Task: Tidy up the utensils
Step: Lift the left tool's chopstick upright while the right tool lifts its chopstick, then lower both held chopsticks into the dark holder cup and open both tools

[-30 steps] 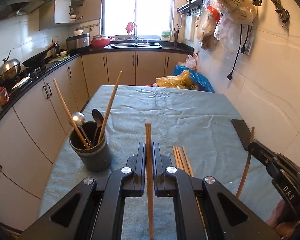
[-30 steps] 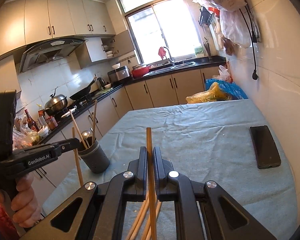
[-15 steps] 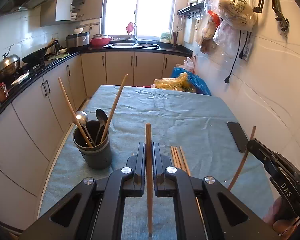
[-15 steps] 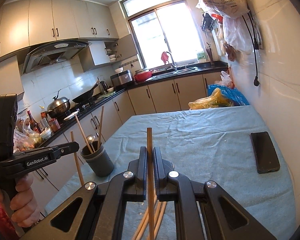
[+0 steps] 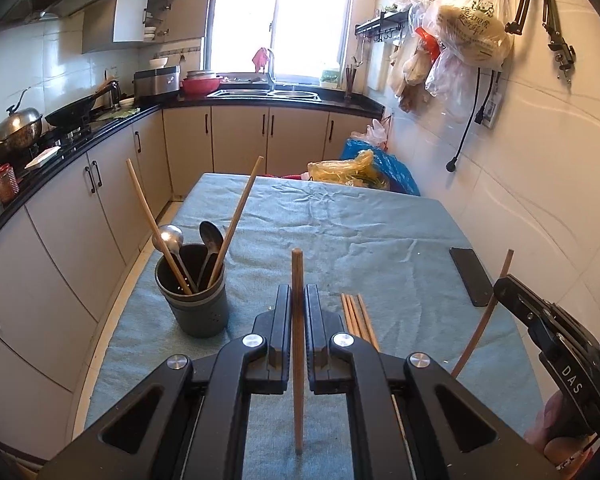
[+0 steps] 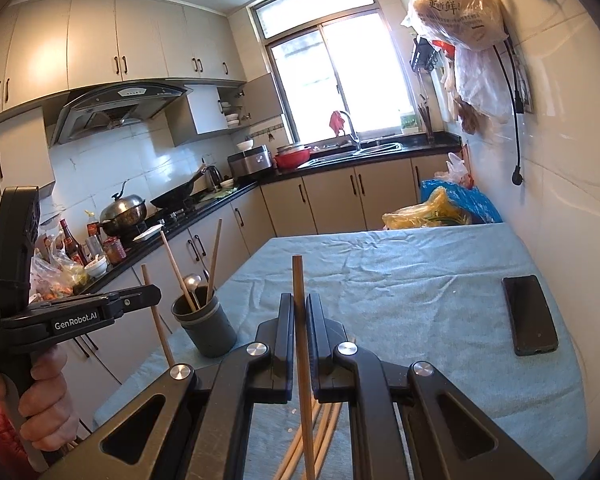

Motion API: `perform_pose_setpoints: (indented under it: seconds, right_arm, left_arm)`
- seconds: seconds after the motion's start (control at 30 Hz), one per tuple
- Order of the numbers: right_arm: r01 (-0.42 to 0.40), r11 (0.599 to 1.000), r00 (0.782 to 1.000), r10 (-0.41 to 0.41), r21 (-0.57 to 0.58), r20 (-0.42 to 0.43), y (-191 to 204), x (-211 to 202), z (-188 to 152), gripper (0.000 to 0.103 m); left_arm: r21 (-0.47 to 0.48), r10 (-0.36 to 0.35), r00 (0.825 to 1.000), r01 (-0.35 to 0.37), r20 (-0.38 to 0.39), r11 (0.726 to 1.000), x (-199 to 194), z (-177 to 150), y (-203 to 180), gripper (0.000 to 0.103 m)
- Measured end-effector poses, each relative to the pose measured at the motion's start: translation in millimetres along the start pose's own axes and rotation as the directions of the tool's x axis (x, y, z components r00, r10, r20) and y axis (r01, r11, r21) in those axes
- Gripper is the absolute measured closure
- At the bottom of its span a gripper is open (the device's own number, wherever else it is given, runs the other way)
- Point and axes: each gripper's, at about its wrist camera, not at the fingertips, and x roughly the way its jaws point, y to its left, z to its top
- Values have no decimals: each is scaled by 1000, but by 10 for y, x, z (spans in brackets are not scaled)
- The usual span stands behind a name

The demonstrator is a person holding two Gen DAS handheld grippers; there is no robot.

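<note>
Wooden chopstick one [image 5: 297, 344] stands nearly upright, clamped in my left claw [image 5: 298, 300]; wooden chopstick two [image 6: 301, 344] is clamped likewise in my right claw [image 6: 299, 312]. Both claws hang above the blue-cloth-covered surface [image 5: 340, 240]. A dark grey cylindrical utensil holder [image 5: 194, 300] (containing two chopsticks and two metal spoons) stands at the surface's left edge. Loose wooden chopsticks [image 5: 358, 318] lie near my left claw.

Both wrist cameras look forward along their tools, tilted down, close over the cloth-covered surface [image 5: 380, 232]. Both share the utensil holder [image 5: 194, 300], phone [image 6: 530, 314] and window [image 6: 340, 80].
</note>
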Motion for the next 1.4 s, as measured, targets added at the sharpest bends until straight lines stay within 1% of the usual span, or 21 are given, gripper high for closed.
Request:
perform_pose_setpoints:
  seconds: [0.13,0.37,0.73,0.87,1.1,1.27,1.4]
  right_arm:
    - [-7,1000,1000,7,-9,13,43,-40,45,97]
    - [-19,1000,999,20,-15,26,90,-36,112,96]
    - [-56,997,998,58,-49,28,268,29,253,97]
    - [-80,996,996,81,-47,29,333,54,337,96]
    - [-133,988,989,137,-74,47,560,92,603,97]
    - [-174,980,982,180,-92,63,794,191,855,97]
    - [-193,974,975,203,-119,86,1015,287,1049,96]
  left_arm:
    - [3,16,1000,-16,14,1000,-54,14,-4,97]
    - [7,24,1000,-24,18,1000,-106,34,8,97]
    - [12,30,998,-31,46,999,-293,178,90,97]
    - [13,36,997,-37,75,999,-460,284,168,97]
    - [14,49,990,-51,131,999,-749,540,313,97]
    - [12,72,980,-76,185,997,-937,783,420,97]
    - [2,104,970,-107,219,994,-973,970,521,97]
